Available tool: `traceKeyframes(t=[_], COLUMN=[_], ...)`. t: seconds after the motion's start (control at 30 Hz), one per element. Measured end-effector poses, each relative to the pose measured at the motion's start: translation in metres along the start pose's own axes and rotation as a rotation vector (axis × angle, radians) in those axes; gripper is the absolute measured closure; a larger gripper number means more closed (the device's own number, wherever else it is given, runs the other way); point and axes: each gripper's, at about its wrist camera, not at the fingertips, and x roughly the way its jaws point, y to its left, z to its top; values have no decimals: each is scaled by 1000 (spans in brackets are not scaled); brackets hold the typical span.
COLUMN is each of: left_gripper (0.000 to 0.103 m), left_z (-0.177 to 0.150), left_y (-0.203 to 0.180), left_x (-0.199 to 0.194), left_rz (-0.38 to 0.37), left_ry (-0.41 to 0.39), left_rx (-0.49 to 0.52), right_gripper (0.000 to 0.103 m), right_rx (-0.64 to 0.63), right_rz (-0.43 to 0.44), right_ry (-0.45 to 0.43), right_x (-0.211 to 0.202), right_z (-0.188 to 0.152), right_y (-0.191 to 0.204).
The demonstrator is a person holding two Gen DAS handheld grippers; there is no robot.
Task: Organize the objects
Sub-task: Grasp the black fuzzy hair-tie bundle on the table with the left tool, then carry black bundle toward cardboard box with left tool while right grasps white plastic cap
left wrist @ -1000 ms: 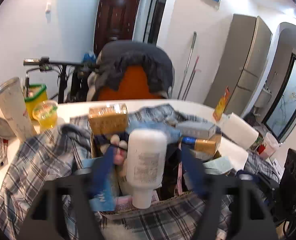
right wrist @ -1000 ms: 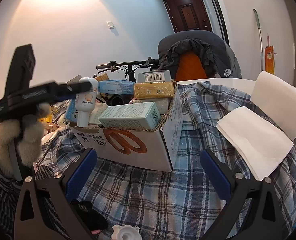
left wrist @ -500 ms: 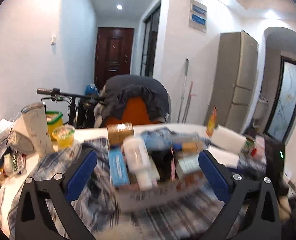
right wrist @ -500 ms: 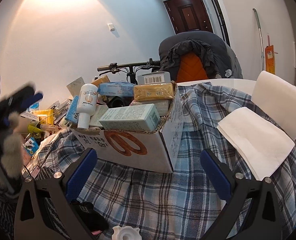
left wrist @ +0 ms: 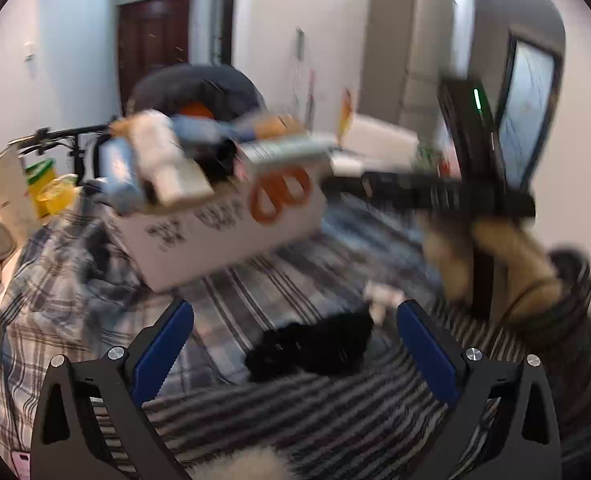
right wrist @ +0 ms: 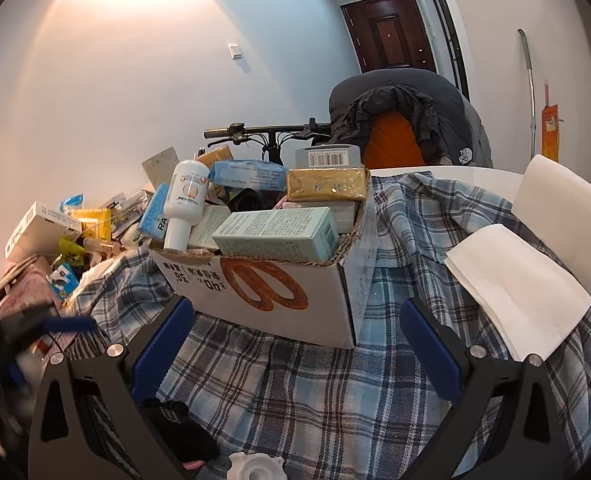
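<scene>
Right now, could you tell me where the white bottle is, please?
In the right wrist view, the white bottle stands cap-down at the left end of the cardboard box, leaning beside the blue packet and left of the pale green carton.

You are working in a home: a dark wooden entrance door [right wrist: 391, 32], a bicycle [right wrist: 267, 134] against the wall, a jacket-draped chair [right wrist: 407, 120] at the table's far edge.

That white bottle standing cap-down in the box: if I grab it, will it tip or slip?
The white bottle stands cap-down on its narrow cap, leaning among packets in the box, so a nudge would probably topple it. Its smooth, rounded plastic body may slide between flat pads; gripping across the wide middle seems safest. It looks rigid, not fragile.
</scene>
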Motion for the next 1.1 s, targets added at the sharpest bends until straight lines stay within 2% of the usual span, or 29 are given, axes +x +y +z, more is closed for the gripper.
traceKeyframes(t=[0.1,0.13,0.17,0.2,0.27,0.33,0.63,0.83,0.93,1.1], left_gripper=[1,9,37,48,57,59,59,59,59,59], left_z=[-6,-9,-12,-15,-16,-17,-15,-14,-14,-13], left_y=[-11,-12,-13,-15,-11,-8,-8,-1,1,13], left_x=[21,27,36,47,54,52,44,34,30,20], left_rz=[10,8,11,18,-23,-37,12,23,25,9], left_ry=[57,67,94,147,177,164,111,63,39,-11], left_rx=[29,33,39,43,32,13,23,-5,-16,-75], right_gripper=[0,0,0,0,0,0,0,0,0,0], right_rx=[4,3,2,0,-6,-9,-31,-111,-167,-221], right_rz=[2,3,3,2,1,3,-6,33,78,62], right_ry=[-6,-7,-7,-6,-7,-10,-27,-77,-18,153], right_x=[-2,-2,-2,-2,-2,-3,-7,-40,-55,-56], right_z=[0,1,1,0,1,0,0,2,-9,-43], right_y=[-1,0,0,0,2,2,5,24,35,42])
